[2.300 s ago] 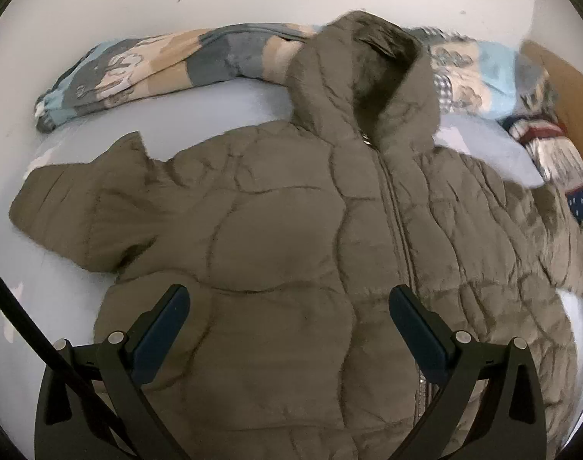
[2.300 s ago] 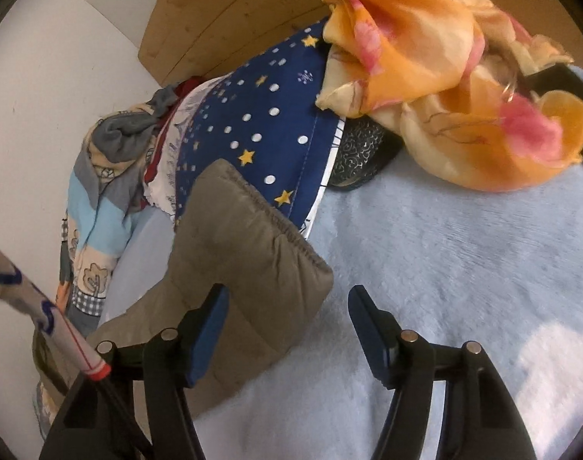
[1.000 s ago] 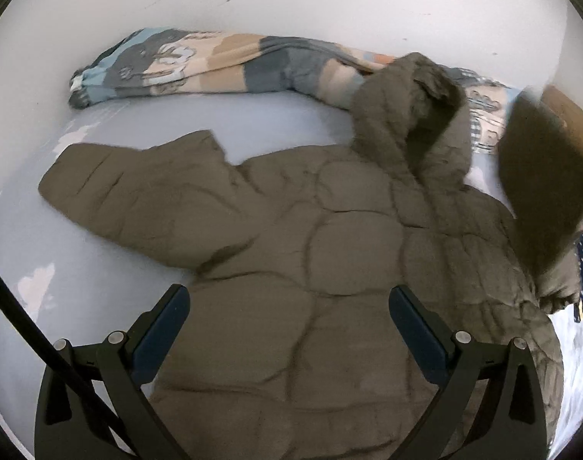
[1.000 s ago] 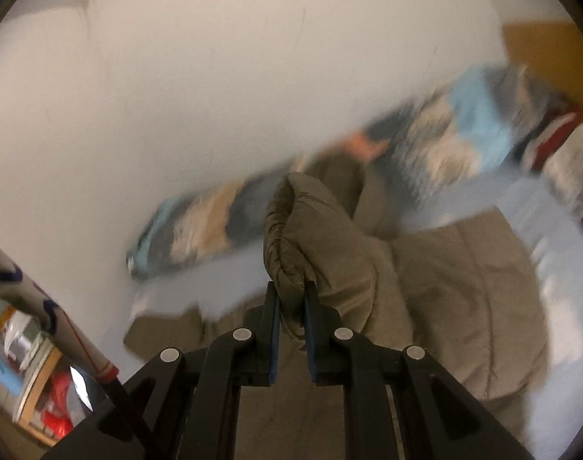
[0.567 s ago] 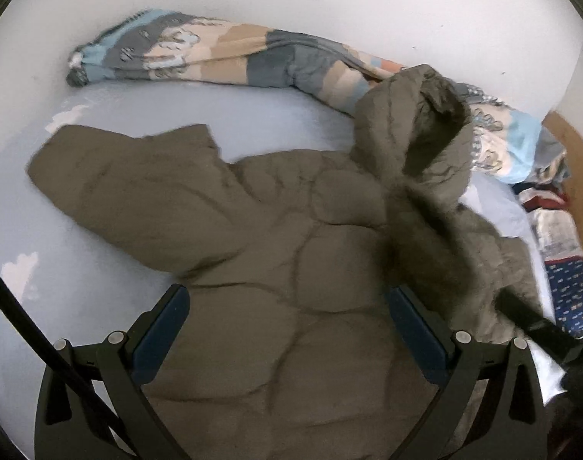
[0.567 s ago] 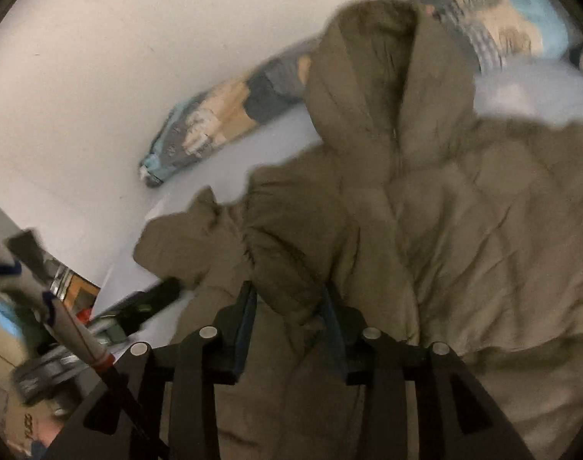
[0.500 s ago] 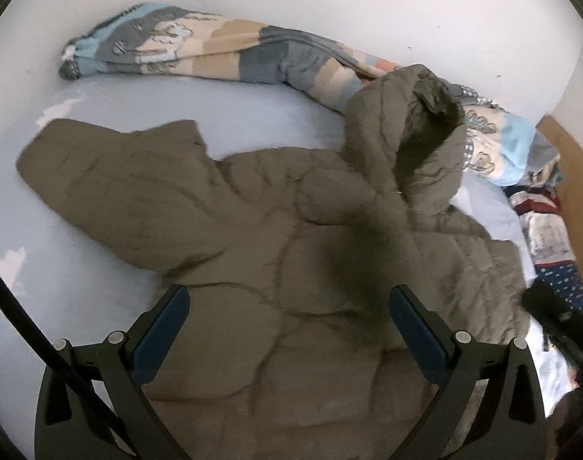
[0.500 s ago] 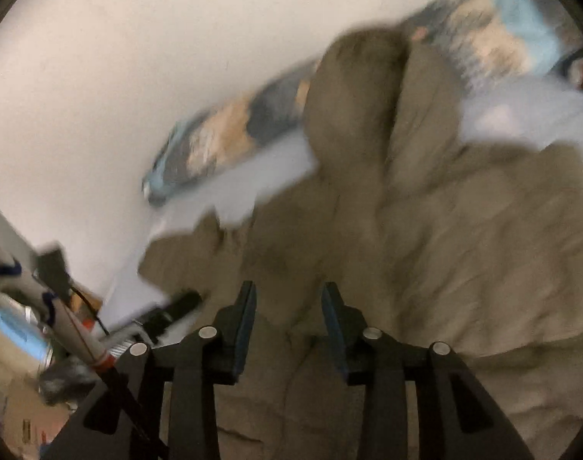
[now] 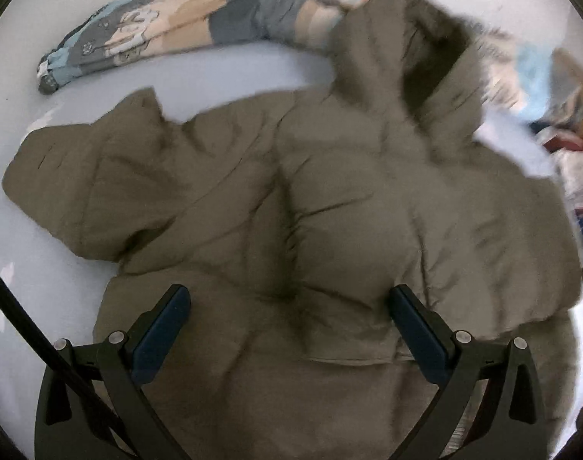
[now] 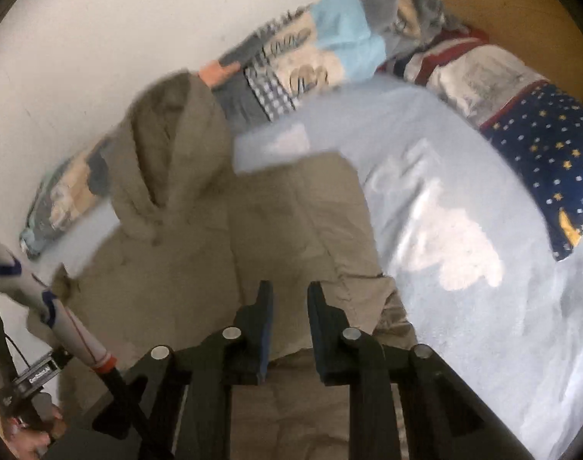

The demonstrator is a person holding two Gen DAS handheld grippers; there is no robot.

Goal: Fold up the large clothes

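An olive quilted hooded jacket (image 9: 291,211) lies face up on a light blue bed (image 9: 222,73), hood toward the wall. Its right sleeve is folded across the chest; its left sleeve (image 9: 80,180) lies stretched out to the left. My left gripper (image 9: 289,318) is wide open and empty, hovering over the jacket's lower front. In the right wrist view the jacket (image 10: 253,230) lies below my right gripper (image 10: 289,301). Its jaws stand a narrow gap apart with nothing between them, above the folded sleeve.
A rolled patchwork blanket (image 9: 168,38) lies along the white wall; it also shows in the right wrist view (image 10: 330,53). A navy star-patterned pillow (image 10: 552,161) and a striped pillow (image 10: 471,61) sit by the wooden headboard (image 10: 502,4). Bare bed sheet (image 10: 464,230) lies right of the jacket.
My right gripper carried the right sleeve over the chest, let it go and drew back with its jaws slightly apart. The left gripper stayed open and shifted over the jacket.
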